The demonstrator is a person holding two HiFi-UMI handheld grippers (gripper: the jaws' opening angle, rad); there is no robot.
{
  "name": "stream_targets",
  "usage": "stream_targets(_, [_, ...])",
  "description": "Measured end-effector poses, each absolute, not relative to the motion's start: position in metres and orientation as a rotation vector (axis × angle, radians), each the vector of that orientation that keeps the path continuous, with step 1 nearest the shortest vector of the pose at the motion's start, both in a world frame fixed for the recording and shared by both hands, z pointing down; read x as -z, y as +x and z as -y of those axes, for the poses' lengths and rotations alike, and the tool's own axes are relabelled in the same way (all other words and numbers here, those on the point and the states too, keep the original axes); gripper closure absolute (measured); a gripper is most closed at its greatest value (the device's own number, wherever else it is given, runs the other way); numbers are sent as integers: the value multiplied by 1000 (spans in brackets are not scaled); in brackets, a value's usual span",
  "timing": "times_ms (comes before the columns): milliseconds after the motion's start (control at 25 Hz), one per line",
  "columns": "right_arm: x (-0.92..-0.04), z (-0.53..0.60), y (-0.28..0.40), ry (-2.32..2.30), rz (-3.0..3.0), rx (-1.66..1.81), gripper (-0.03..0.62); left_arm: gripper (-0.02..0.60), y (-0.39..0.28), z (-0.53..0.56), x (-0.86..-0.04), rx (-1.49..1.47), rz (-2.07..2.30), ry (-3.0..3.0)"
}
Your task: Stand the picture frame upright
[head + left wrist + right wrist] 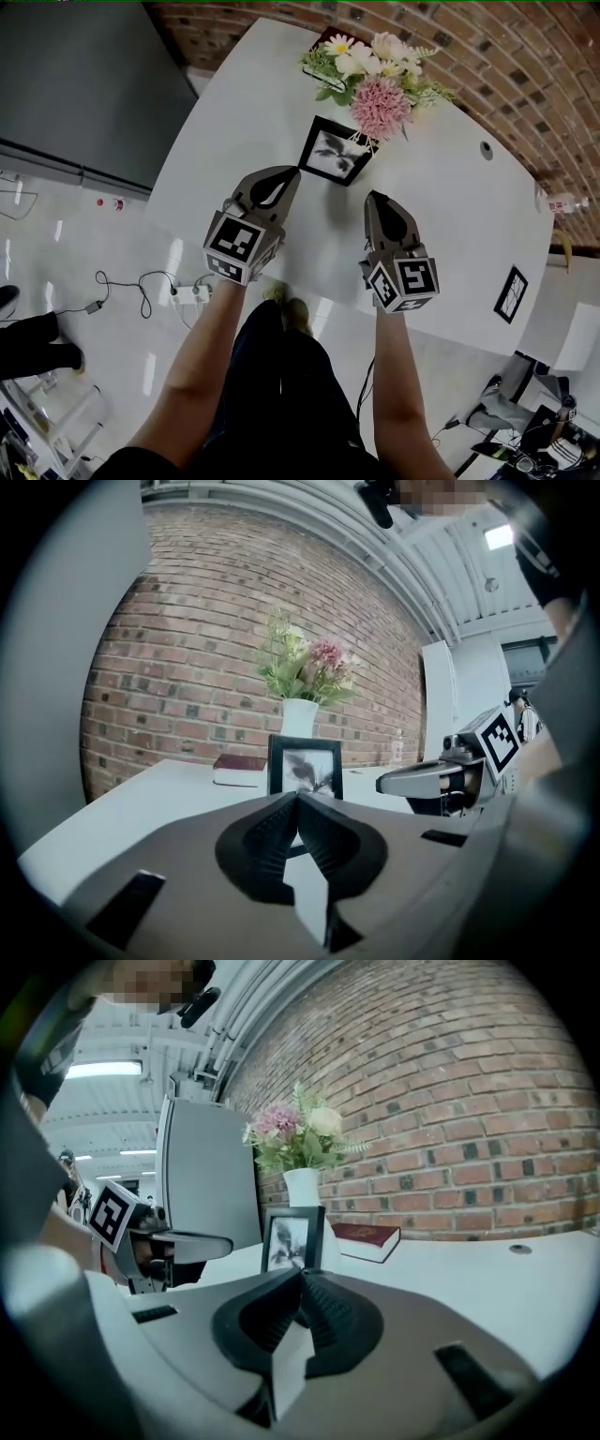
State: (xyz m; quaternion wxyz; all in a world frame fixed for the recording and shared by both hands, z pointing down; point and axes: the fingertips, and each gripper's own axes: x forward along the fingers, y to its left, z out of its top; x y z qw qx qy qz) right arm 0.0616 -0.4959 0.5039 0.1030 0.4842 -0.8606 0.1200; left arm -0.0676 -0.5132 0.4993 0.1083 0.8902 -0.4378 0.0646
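Picture frame is already upright on the white counter, just in front of the vase of flowers. Its long axis is vertical (portrait) and the picture faces the person. In the left gripper view a dark red book lies flat at the frame's 9 o'clock, near it but apart from it.

Left hand-held gripper: jaws fully together, ribbed pads meeting, nothing between them. Right hand-held gripper: same, pads pressed together and empty. Neither touches the frame, and there's bare counter between both tips and it.

Key relation:
- **Own views:** each gripper has the frame dead ahead at 12 o'clock, just above where the pads meet.
- **Head view:** the frame sits at about 2 o'clock from the left tip and 11 o'clock from the right tip, so it lies between the two lines of aim.
- **Nearer side:** the left tip looks slightly closer, though not by much.

Judgement: the task reads as done, with the frame standing on its own and both grippers clear of it. If a correction were needed, either gripper would have to open first, then go straight forward. The risk would be nudging the top edge back into the vase, which stands right behind the frame with flowers hanging over it.
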Motion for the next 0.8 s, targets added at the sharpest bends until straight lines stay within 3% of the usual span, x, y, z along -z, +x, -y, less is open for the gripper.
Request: stream_targets(800, [-412, 400, 61, 1294, 2742, -345, 589, 581, -63, 416, -420, -59, 1319, 2628])
